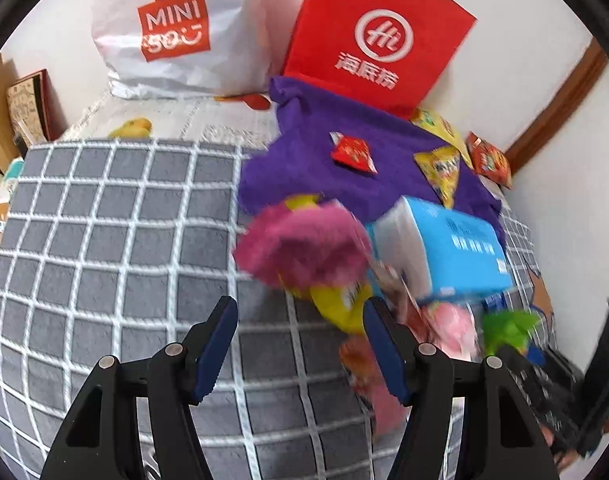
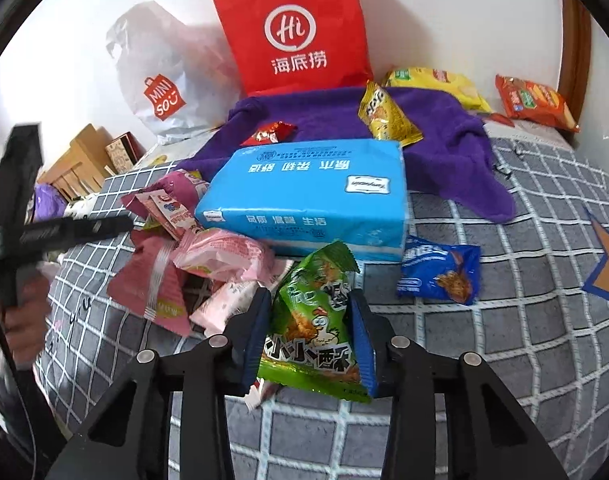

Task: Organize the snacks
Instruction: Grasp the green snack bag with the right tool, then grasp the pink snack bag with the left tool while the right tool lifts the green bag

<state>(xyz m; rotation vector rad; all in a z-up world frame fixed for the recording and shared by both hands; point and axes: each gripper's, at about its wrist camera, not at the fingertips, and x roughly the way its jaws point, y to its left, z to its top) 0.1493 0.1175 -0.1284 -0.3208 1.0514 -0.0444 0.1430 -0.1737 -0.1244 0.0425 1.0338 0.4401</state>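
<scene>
Leftward, bare checked bedspread (image 1: 104, 240) beyond snacks (image 2: 208, 264).

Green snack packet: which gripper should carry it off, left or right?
Right. The right gripper already has the green snack packet between its blue pads, apparently pressing both sides. The left gripper stands open over bare checked bedcover, nothing between its fingers, with the packet off to its side.
</scene>
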